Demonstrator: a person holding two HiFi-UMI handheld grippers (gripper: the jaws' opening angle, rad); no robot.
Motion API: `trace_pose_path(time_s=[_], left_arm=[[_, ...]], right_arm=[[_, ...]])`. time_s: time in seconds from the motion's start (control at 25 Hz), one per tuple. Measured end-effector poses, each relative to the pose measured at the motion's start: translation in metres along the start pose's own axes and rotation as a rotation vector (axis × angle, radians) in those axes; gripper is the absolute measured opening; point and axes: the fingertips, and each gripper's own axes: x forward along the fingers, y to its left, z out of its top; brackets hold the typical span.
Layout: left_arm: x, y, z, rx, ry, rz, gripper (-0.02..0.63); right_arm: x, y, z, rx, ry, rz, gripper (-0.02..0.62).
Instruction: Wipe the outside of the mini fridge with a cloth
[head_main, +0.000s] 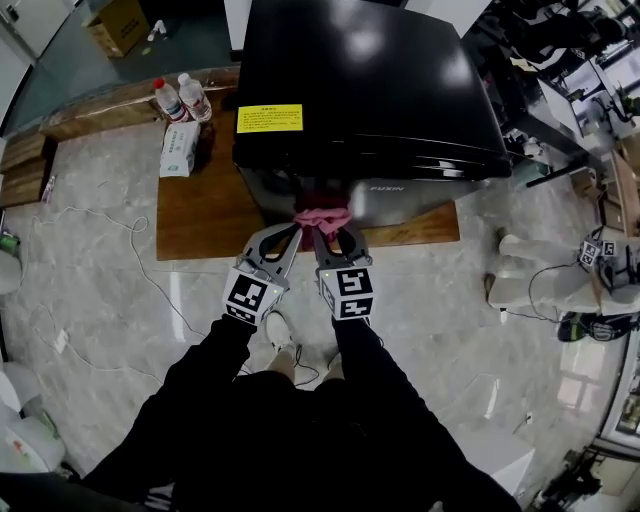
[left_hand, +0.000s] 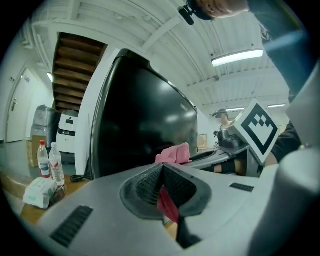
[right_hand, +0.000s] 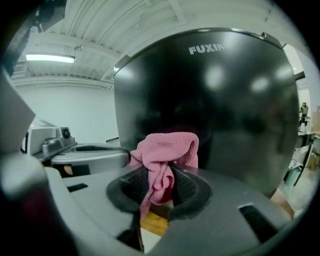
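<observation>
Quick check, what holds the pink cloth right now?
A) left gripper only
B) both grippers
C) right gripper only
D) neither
B: the pink cloth is pinched in the right gripper, and a strip of it also sits in the shut jaws of the left gripper.

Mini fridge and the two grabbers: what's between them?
A bunched pink cloth, pinched by the left gripper and right gripper, before the mini fridge; the head view shows it.

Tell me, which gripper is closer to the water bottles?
Left. The left gripper grips the pink cloth on the side toward the water bottles; the right gripper grips it farther away.
</observation>
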Motion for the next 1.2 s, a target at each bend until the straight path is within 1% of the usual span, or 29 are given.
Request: trace_pose_path(time_s=[0.12,0.2,0.36,0.52,0.72,0.84,0.96,1.08,1.2], left_arm=[[0.006,0.005,-0.030,0.036,0.034,0.005,0.006],[0.009,0.006,-0.051,0.040,0.061,-0.002,0.006],[0.013,0.014,-0.089,-0.013,0.114,0.007,0.006],[0.017,0.019,-0.119,-0.034,0.156,0.003,0.006],[0.016,0.032,-0.150,-0.065,0.199,0.025,0.006],[0.014,0.035,-0.158,-0.076,0.212,0.029,0.006],[0.010,0.037,-0.155,-0.093,0.206,0.035,0.006],[-0.001,0.037,-0.141,-0.135,0.191,0.036,0.006],[-0.018,0.031,-0.120,-0.132,0.181,0.031,0.006]], right_arm=[[0.014,-0.001,-0.028,0.008,0.039,0.009,0.100],[0.021,-0.002,-0.045,0.017,0.062,0.013,0.100],[0.037,-0.004,-0.076,0.028,0.107,0.014,0.100],[0.052,-0.007,-0.110,0.076,0.165,0.011,0.100],[0.072,-0.007,-0.153,0.095,0.251,0.009,0.100],[0.081,-0.008,-0.174,0.114,0.301,0.004,0.100],[0.085,-0.008,-0.185,0.154,0.314,0.012,0.101],[0.073,-0.002,-0.173,0.171,0.285,0.039,0.100],[0.044,0.010,-0.142,0.162,0.217,0.070,0.100]])
